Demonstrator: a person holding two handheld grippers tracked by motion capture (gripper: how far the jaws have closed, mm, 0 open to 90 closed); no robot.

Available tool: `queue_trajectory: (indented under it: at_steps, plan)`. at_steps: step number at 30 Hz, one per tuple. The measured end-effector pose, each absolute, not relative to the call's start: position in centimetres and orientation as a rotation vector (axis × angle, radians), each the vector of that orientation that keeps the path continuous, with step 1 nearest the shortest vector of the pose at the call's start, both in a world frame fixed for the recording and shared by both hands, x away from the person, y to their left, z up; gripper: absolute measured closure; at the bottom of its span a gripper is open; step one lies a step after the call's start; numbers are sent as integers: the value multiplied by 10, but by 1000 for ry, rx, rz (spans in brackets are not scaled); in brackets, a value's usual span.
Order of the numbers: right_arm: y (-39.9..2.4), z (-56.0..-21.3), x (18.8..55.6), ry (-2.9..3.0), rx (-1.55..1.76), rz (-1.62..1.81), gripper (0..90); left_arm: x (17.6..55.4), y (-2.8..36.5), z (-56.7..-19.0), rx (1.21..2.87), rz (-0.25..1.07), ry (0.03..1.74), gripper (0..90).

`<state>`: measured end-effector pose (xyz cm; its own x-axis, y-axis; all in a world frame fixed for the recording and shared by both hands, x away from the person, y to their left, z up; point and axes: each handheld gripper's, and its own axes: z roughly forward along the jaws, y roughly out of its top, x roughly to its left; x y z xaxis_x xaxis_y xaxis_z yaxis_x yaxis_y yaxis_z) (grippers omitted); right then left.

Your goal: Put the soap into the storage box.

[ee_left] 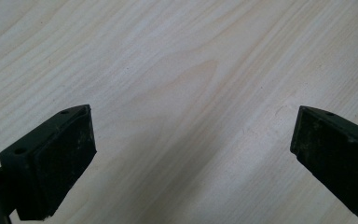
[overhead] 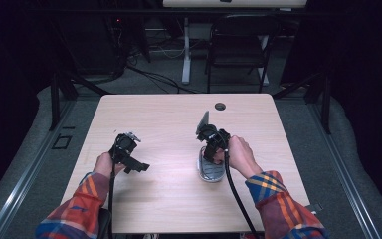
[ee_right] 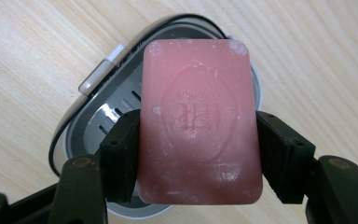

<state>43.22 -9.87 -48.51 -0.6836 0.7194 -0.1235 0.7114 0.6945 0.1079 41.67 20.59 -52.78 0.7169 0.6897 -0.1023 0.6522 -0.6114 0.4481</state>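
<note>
A pink bar of soap (ee_right: 198,121) with an oval stamp on its face is clamped between the two black jaws of my right gripper (ee_right: 198,151). Directly beneath it lies a grey soap dish (ee_right: 98,116) with slotted drain holes and a small white tab on its rim. In the high view the right gripper (overhead: 211,144) hovers over the soap dish (overhead: 210,172) right of the table's middle. My left gripper (overhead: 129,154) is at the left, held over bare wood, its jaws wide apart (ee_left: 191,154) with nothing between them.
The light wooden table (overhead: 169,114) has a round cable hole (overhead: 220,106) near its far edge. A black folding chair (overhead: 238,45) and a white desk leg (overhead: 186,50) stand beyond the table. Cables trail from both grippers toward the near edge.
</note>
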Motion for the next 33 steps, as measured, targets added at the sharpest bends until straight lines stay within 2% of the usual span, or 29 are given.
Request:
queue_trajectory:
  at_steps: [11, 16, 23, 33]
  plan:
    - [-99, -493, 425, 2756, 1238, 109, 359, 416, 204, -528, 2471, 114, 1022, 0]
    - [-100, -485, 421, 2776, 1257, 130, 344, 416, 204, -528, 2475, 115, 1021, 0]
    - [-105, -480, 418, 2817, 1264, 169, 410, 416, 204, -528, 2473, 111, 1019, 0]
    - [-118, -465, 409, 2808, 1212, 254, 394, 416, 204, -528, 2471, 113, 1020, 0]
